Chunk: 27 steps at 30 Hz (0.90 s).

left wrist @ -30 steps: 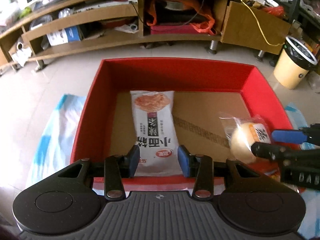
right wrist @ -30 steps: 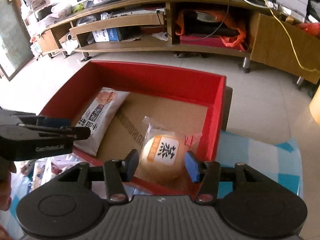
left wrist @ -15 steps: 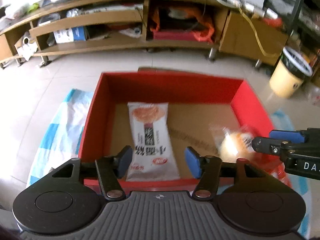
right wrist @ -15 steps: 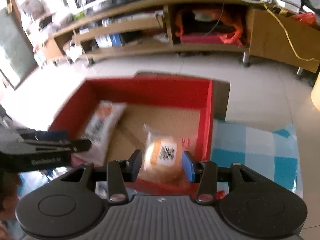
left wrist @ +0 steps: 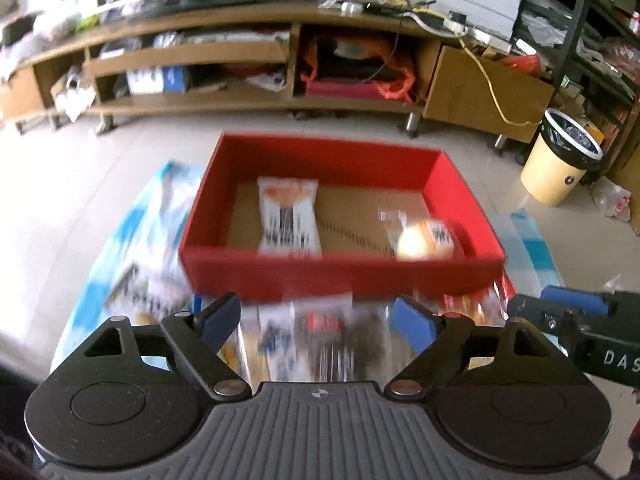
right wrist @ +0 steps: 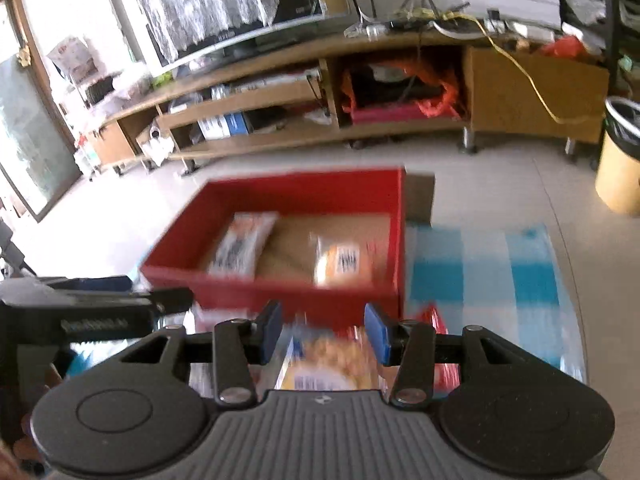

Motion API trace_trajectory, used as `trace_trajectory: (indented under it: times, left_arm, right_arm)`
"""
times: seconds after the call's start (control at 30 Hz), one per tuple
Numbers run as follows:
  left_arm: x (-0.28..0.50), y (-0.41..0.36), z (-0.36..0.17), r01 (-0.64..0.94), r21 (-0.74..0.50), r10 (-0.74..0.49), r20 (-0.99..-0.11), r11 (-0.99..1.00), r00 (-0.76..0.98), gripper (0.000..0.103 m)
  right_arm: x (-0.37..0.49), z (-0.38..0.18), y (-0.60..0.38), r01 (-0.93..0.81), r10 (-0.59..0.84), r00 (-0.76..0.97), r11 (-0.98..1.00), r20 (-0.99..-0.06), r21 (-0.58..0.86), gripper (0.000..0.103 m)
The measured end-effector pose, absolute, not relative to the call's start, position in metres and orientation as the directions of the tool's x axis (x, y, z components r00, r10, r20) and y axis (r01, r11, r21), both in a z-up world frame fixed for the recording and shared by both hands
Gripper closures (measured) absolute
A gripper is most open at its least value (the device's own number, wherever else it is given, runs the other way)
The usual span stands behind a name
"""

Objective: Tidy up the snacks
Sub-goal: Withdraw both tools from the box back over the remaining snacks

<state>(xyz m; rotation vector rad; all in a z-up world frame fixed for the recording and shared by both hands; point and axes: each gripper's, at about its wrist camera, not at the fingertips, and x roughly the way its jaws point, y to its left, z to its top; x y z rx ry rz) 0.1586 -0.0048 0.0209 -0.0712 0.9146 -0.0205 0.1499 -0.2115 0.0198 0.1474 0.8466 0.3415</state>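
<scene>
A home living room, cluttered and lived-in. A long, low wooden TV stand [left wrist: 256, 80] runs along the far wall, its open shelves stuffed with boxes, bags and cables. Pale floor tiles [left wrist: 100, 168] cover the ground. A cream waste bin [left wrist: 560, 160] with a liner stands at right.

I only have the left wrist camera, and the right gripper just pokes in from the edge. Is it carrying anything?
Observer: No. The right gripper has its jaws apart with nothing clamped.
Operator: What is under it, then?
Observer: An orange-printed packet lies below it, showing between its jaws, on the near side of the red box.
Operator: Anything behind the box?
Observer: A brown cardboard flap sticks out past its far right corner.
</scene>
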Motion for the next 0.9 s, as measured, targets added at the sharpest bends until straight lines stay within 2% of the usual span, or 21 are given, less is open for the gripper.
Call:
trace_trajectory:
  times: [0.33, 0.67, 0.9]
  left_arm:
    - [0.107, -0.004, -0.002, -0.066, -0.132, -0.077, -0.843, 0.989, 0.533, 0.012]
    - [0.067, -0.021, -0.009, -0.018, -0.13, -0.102, -0.851, 0.991, 0.515, 0.009]
    - [0.063, -0.027, -0.009, 0.005, -0.131, -0.115, -0.849, 0.991, 0.515, 0.007]
  right_arm:
    - [0.085, 0.002, -0.242, -0.149, 0.331, 0.57, 0.942, -0.752, 0.302, 0.058]
    - [0.045, -0.022, -0.252, -0.046, 0.299, 0.505, 0.946, -0.809, 0.321, 0.057]
    - [0.037, -0.04, -0.247, -0.002, 0.336, 0.44, 0.928, -0.833, 0.373, 0.057]
